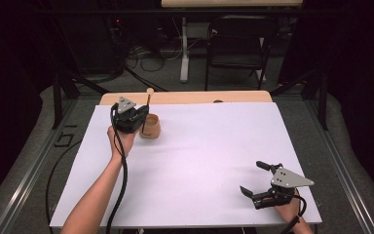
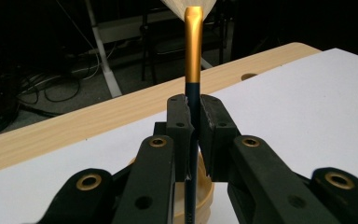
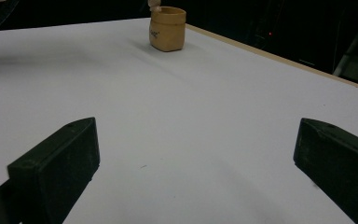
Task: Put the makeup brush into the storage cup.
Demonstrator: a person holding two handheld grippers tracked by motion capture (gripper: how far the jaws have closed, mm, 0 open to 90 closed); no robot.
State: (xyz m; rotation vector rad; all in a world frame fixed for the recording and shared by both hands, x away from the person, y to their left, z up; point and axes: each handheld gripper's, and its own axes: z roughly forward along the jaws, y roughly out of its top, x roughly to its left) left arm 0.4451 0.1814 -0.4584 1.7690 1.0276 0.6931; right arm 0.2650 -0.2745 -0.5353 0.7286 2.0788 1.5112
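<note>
A slim tool [image 2: 193, 60] with a dark blue handle, a gold collar and a pale head stands upright in a small tan wooden cup [image 1: 150, 126] at the far left of the white sheet. My left gripper [image 1: 141, 117] is shut on its handle just above the cup's rim; in the left gripper view the pads [image 2: 179, 123] pinch the handle, with the cup [image 2: 203, 198] below them. My right gripper [image 1: 252, 177] rests low near the front right corner, jaws wide open and nothing between them [image 3: 198, 144]. In the right gripper view the cup [image 3: 168, 28] stands far off.
A white sheet [image 1: 199, 161] covers most of the wooden table, whose bare strip [image 1: 199, 97] runs along the far edge. A dark folding chair [image 1: 236, 44] and floor cables lie beyond the table. Metal rails flank both sides.
</note>
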